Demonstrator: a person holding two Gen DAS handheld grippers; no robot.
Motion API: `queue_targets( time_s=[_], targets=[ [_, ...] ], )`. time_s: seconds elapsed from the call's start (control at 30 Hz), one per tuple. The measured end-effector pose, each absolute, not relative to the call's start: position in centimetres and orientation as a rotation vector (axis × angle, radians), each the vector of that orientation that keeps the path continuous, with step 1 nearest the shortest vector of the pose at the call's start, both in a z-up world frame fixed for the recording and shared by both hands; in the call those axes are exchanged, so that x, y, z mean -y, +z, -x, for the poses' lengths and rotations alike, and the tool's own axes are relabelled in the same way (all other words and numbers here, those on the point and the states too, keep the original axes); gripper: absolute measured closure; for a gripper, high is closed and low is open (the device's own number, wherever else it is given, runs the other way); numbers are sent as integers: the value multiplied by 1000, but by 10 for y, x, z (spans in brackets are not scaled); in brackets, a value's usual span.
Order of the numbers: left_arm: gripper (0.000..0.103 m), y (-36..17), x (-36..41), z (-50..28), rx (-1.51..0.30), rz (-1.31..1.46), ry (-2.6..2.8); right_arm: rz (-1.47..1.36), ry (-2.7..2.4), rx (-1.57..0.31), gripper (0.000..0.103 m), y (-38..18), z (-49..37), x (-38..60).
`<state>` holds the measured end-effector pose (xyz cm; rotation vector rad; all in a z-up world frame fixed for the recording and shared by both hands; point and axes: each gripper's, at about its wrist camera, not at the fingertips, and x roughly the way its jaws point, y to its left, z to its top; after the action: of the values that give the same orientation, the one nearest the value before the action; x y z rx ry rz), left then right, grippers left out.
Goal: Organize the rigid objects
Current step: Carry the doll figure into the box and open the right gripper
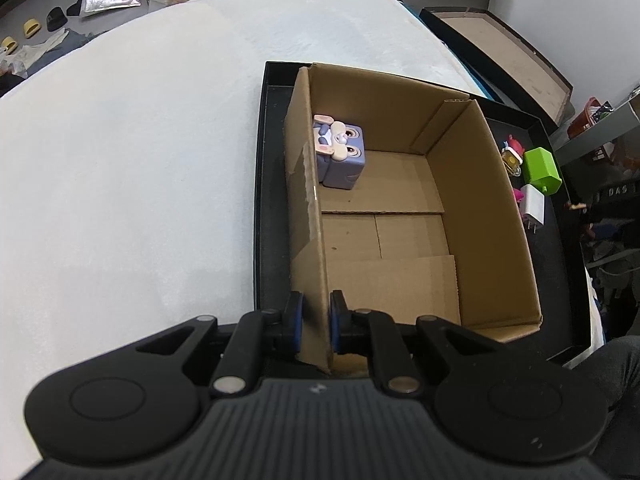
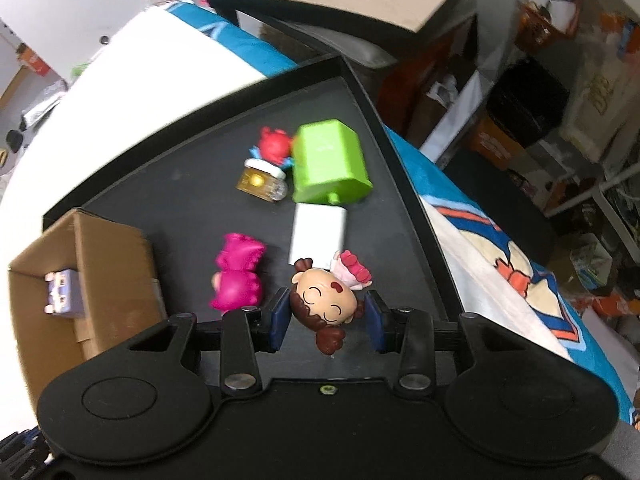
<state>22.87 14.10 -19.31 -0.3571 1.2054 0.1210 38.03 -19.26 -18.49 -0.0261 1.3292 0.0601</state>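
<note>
Nearest my left camera, my left gripper (image 1: 316, 322) is clamped on the near end of the left wall of a cardboard box (image 1: 480, 200), one blue pad on each face of the wall. Inside that box, a purple cube-shaped toy (image 1: 342, 152) lies against the far left corner of the floor. On my right, my right gripper (image 2: 326, 314) pinches the head of a doll figurine (image 2: 324, 300) with brown pigtails between its pads, above a black tray (image 2: 188, 200) that also carries the box. Just beyond the doll, on the tray floor, lie a magenta toy (image 2: 238, 276) and a white charger block (image 2: 318, 234). Farther back, a green house-shaped piece (image 2: 330, 160) touches the charger's far end, beside a small amber bottle (image 2: 262, 180) and a red-topped figure (image 2: 274, 146). Behind the tray stands another black-edged box (image 2: 320, 0).
</note>
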Motion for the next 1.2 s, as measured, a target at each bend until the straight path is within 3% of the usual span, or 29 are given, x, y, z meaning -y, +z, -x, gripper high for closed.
queue_targets(
  time_s=[0.5, 1.2],
  targets=[
    [90, -190, -152, -224, -1196, 386, 83, 122, 221, -1238, 64, -131, -377, 138],
    [89, -195, -162, -225, -1184, 440, 50, 295, 369, -1226, 64, -126, -350, 48]
  ],
)
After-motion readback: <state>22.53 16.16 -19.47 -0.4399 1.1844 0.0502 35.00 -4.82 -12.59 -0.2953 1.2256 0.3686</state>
